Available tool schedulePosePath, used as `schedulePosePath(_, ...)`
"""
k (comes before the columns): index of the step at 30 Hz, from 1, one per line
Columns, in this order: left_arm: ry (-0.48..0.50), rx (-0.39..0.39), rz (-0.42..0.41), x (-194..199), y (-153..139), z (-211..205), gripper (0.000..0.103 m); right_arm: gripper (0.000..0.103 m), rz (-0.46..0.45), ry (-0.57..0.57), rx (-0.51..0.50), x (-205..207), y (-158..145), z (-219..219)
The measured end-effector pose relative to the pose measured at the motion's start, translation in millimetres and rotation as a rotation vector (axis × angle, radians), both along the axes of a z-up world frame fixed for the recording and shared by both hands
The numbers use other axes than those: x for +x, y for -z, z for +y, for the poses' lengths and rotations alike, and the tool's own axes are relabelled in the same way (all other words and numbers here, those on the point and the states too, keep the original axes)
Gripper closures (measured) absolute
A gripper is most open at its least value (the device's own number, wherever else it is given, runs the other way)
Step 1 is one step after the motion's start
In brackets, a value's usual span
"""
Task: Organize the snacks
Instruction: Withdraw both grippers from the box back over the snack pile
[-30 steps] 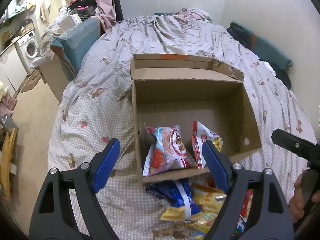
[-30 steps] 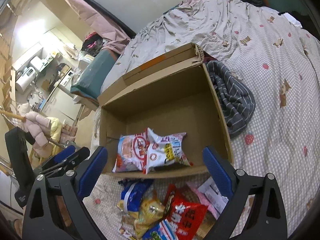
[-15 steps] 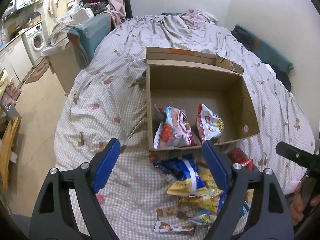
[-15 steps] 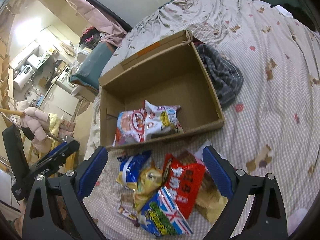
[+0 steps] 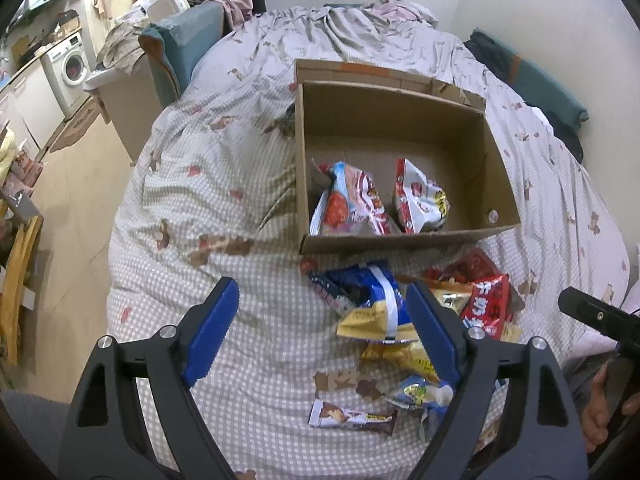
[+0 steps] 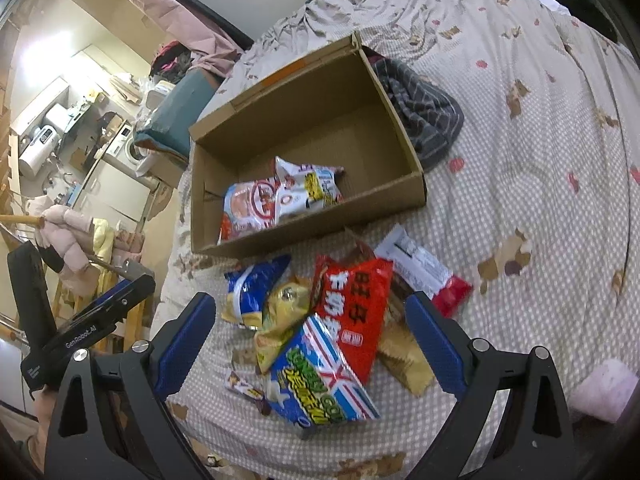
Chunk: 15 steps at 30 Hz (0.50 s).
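Both grippers, left (image 5: 320, 332) and right (image 6: 308, 338), are held apart, empty, above snacks (image 6: 320, 320) heaped on the bed (image 5: 224, 168) beside the box (image 5: 400, 240); the bar (image 5: 352, 416) lies crosswise.

Your right hand (image 5: 612, 404) is cut by the edge in the left wrist view. The yellow bag (image 5: 404, 354) lies partly hidden behind the left gripper's finger (image 5: 434, 334). You cannot read the chocolate bar (image 6: 245, 385); it is too small.
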<state>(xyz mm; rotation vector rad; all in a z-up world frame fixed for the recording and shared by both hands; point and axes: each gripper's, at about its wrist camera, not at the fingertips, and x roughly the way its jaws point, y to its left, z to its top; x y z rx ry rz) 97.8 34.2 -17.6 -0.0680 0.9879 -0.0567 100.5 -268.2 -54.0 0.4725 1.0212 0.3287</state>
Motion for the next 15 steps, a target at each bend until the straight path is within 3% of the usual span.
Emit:
schedulePosePath(9, -0.041, 0.007, 0.049, -7, 12, 9, 0.020, 0.005, 0.048, 0.002, 0.006, -9, 12, 3)
schedulePosePath(15, -0.093, -0.017, 0.096, -5, 20, 22, 0.020, 0.005, 0.159, 0.058, 0.042, -3, 34, -9)
